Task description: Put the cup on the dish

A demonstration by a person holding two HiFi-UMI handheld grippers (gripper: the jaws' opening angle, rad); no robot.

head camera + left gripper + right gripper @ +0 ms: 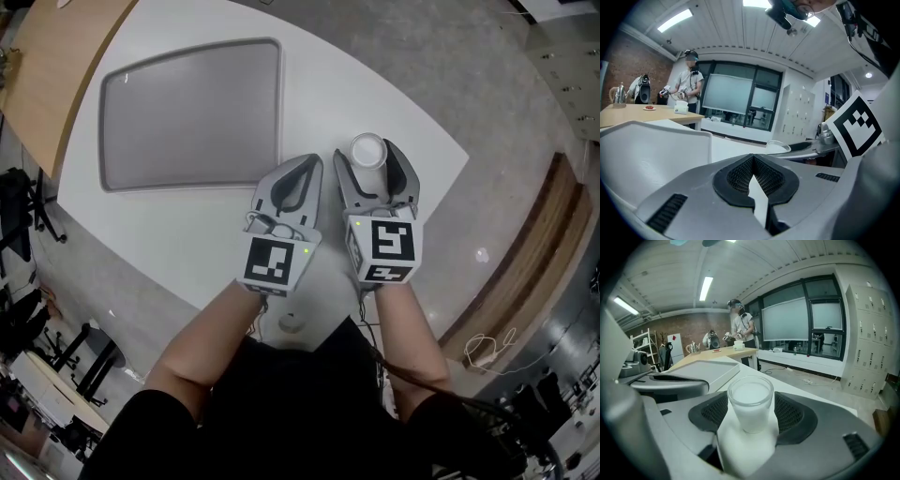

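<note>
Frosted glass cup stood on the white table, off the grey tray, loose between the right gripper's wide-open jaws; an off-centre closure could have toppled it. Left gripper was closed, empty.

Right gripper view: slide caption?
Right gripper, jaws open, straddles a cup on the white table; tray beyond at left.

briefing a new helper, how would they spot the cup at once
Find the white table with the grey tray. Right of the tray, near the table's edge, stands the cup: small, round, whitish glass, the only thing between the open jaws of the right gripper.
</note>
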